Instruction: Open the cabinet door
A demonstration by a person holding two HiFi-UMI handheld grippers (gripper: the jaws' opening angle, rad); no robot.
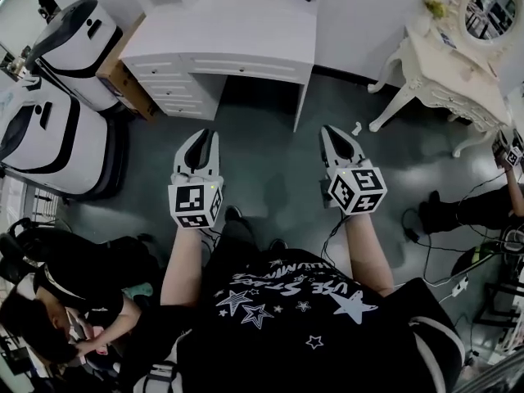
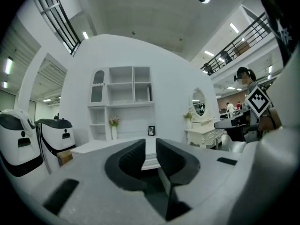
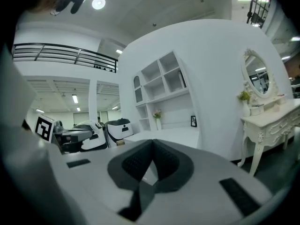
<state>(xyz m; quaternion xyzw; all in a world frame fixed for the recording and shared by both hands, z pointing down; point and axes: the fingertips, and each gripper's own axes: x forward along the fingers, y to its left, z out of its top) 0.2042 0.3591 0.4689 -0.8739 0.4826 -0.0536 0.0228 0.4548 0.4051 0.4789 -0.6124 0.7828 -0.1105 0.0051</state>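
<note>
A white desk (image 1: 233,31) with a stack of drawers (image 1: 176,88) on its left stands against the wall ahead. On it is a white shelf unit (image 2: 123,95) with an arched door (image 2: 97,86) at its upper left. Both grippers hover over the dark floor, apart from the desk and pointing at it. My left gripper (image 1: 206,133) has its jaws nearly together with nothing between them, as the left gripper view (image 2: 150,146) also shows. My right gripper (image 1: 330,129) has its tips meeting and empty (image 3: 151,146).
A white dressing table (image 1: 446,64) with an oval mirror (image 1: 489,11) stands at the right. Two white-and-black machines (image 1: 49,129) stand at the left. A person (image 1: 74,301) sits low at the left; another person's arm (image 1: 512,178) is at the right. Cables (image 1: 434,244) lie on the floor.
</note>
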